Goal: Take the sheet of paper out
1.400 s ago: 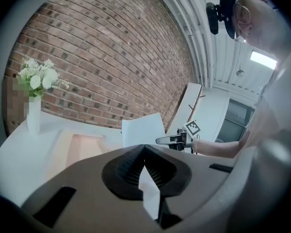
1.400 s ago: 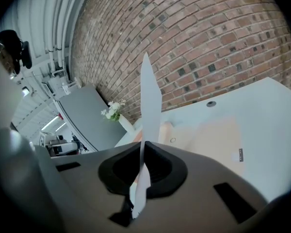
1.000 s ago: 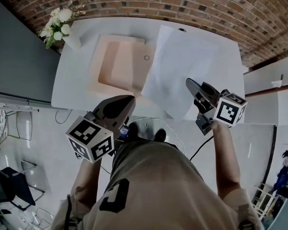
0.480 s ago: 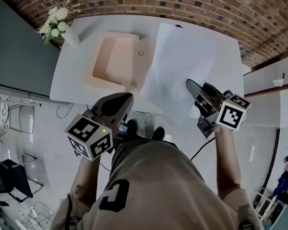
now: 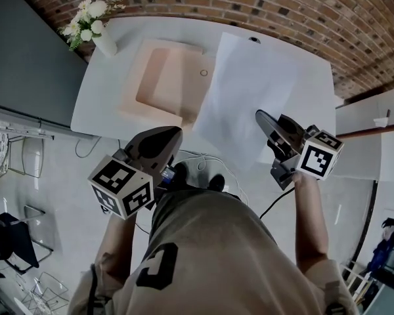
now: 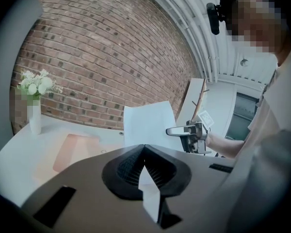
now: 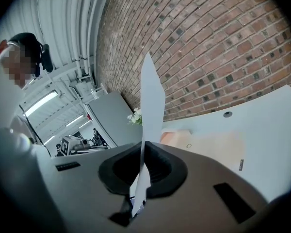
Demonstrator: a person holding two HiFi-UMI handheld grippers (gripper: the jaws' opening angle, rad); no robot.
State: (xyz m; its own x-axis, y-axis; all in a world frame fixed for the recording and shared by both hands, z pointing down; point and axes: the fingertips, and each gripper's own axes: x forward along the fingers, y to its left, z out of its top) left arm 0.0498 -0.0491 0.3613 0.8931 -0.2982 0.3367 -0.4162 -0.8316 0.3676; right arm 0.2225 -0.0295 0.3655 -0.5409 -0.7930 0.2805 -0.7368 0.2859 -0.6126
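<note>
The white sheet of paper point(image 5: 246, 90) is held up over the right half of the white table point(image 5: 308, 71), clear of the beige folder point(image 5: 161, 84) that lies flat to its left. My right gripper point(image 5: 259, 115) is shut on the sheet's near right edge. In the right gripper view the sheet point(image 7: 153, 96) rises edge-on from between the closed jaws of the right gripper point(image 7: 144, 143). My left gripper point(image 5: 177, 132) hovers at the table's front edge near the folder's corner. The left gripper point(image 6: 144, 147) has its tips together, with only a pale sliver behind them.
A white vase of flowers point(image 5: 95, 25) stands at the table's far left corner. A cable hole point(image 5: 253, 40) sits near the back edge. A brick wall runs behind the table and a grey panel point(image 5: 26, 58) lies on its left. The person's torso fills the lower picture.
The head view has shifted slightly. The right gripper still holds the sheet in about the same place, and the left gripper stays by the table's front edge.
</note>
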